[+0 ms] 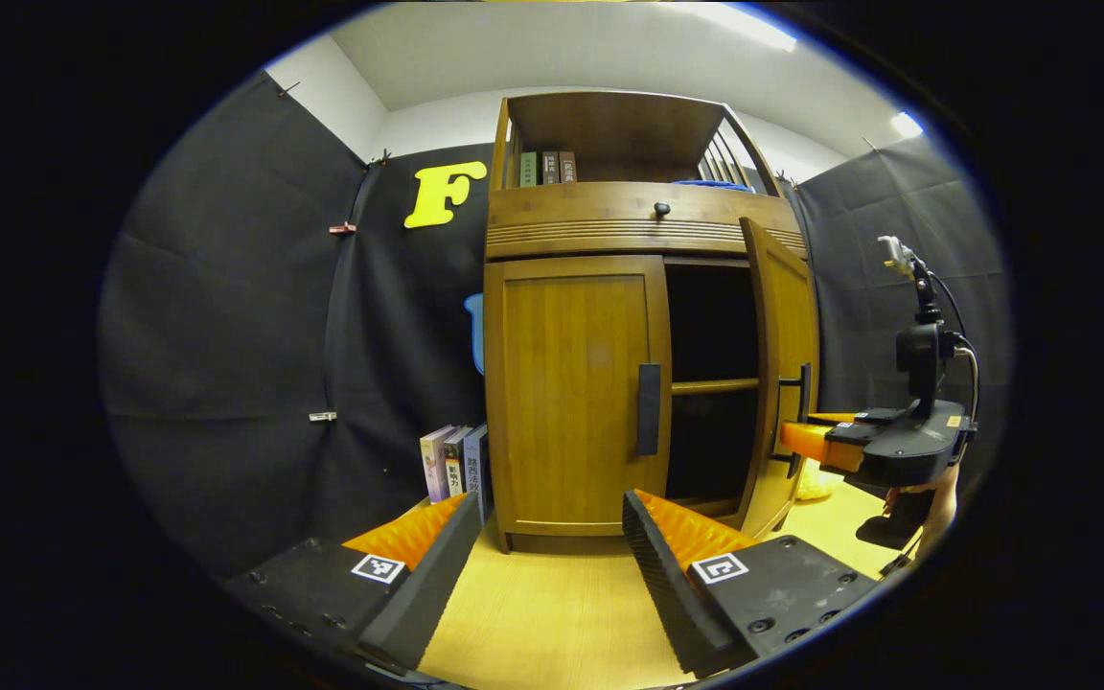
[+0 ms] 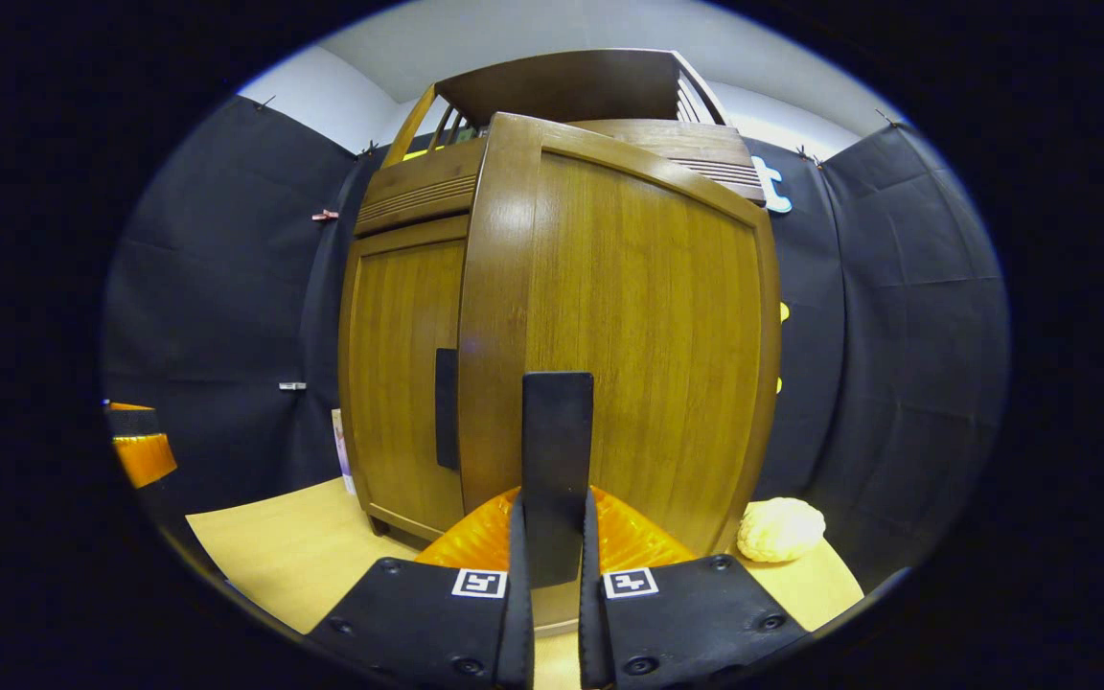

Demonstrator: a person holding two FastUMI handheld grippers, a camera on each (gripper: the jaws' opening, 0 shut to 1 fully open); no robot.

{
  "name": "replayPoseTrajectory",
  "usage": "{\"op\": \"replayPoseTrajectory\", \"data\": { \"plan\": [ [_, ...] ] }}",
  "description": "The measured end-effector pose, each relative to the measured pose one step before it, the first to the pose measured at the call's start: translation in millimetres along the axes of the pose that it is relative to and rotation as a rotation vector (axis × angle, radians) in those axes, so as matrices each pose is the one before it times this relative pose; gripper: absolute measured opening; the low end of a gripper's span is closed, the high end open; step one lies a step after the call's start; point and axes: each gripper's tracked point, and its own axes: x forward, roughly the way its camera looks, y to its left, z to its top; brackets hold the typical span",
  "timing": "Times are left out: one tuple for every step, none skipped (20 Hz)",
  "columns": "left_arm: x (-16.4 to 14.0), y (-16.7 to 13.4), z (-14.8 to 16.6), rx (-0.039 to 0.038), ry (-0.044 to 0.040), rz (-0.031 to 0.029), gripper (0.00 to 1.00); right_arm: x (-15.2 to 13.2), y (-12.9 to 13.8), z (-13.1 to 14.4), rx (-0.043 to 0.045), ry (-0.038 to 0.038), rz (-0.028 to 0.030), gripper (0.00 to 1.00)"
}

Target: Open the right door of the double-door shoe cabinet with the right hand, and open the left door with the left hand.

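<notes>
Wood, stiff and smooth, is what both tongs deal with here, so any pull goes straight into a hinge swing and nothing flexes. The right tongs (image 2: pixel 552 565) are pressed together on the right door's handle (image 2: pixel 557 460), a flat dark vertical bar that runs up between the two fingers; the right door (image 2: pixel 648 345) stands partly swung out from the shoe cabinet (image 1: pixel 609 220), its dark interior and a shelf bar (image 1: pixel 715 386) showing behind it in the left gripper view. That grip looks sound for pulling on, though a slim bar can slip if the pull turns sideways. The left tongs (image 1: pixel 552 546) are spread wide and hold nothing, hanging low over the yellow tabletop (image 1: pixel 552 613), short of the cabinet. The left door (image 1: pixel 571 383) is shut, and its own dark handle (image 1: pixel 649 409) sits at the inner edge, the obvious place to pinch, farthest from the hinges. Books (image 1: pixel 456 465) lean just beside the cabinet's left flank.
</notes>
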Motion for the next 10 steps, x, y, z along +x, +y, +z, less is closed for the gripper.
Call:
{"op": "replayPoseTrajectory", "data": {
  "plan": [
    [-0.04, -0.16, 0.9, 0.00312, -0.00282, -0.00222, 0.93, -0.4, -0.56, 1.25, 0.002, 0.00005, -0.00006, 0.22],
    [0.6, -1.48, 0.52, 0.00298, -0.005, -0.00351, 0.93, -0.15, -0.6, 1.1, 0.00115, 0.00081, -0.003, 0.22],
    [1.12, -1.4, 1.18, 0.0026, -0.0048, -0.00661, 0.93, -1.25, -1.36, 1.0, 0.00027, 0.00056, -0.0053, 0.22],
    [0.61, -1.39, -0.23, 0.00275, -0.00196, -0.00821, 0.93, -1.24, -1.64, 1.29, -0.00011, -0.00011, -0.00672, 0.22],
    [-0.49, -2.05, 1.19, 0.00286, -0.003, -0.00988, 0.93, -3.32, -1.65, 1.33, -0.00113, -0.00253, -0.0051, 0.22],
    [0.77, -1.54, 1.35, 0.00222, -0.00161, -0.01021, 0.93, 0.09, -1.04, 0.26, -0.0015, -0.00217, -0.00632, 0.19],
    [-0.37, -2.4, 1.51, -0.00118, -0.00471, -0.01097, 0.93, -1.88, -1.69, 1.9, 0.0007, -0.00242, -0.0104, 0.22],
    [1.3, -2.83, 0.9, -0.00144, -0.00594, -0.0139, 0.93, -1.16, -2.03, 1.09, -0.00254, 0.00062, -0.01529, 0.22],
    [1.37, -2.81, 1.61, -0.00244, -0.00397, -0.01172, 0.93, -0.59, -2.22, 1.57, -0.00197, 0.00147, -0.01493, 0.22],
    [0.2, -2.05, 0.55, -0.00093, -0.00555, -0.00981, 0.93, -0.3, -2.09, 0.71, -0.00094, 0.00136, -0.01496, 0.22]
  ]
}}
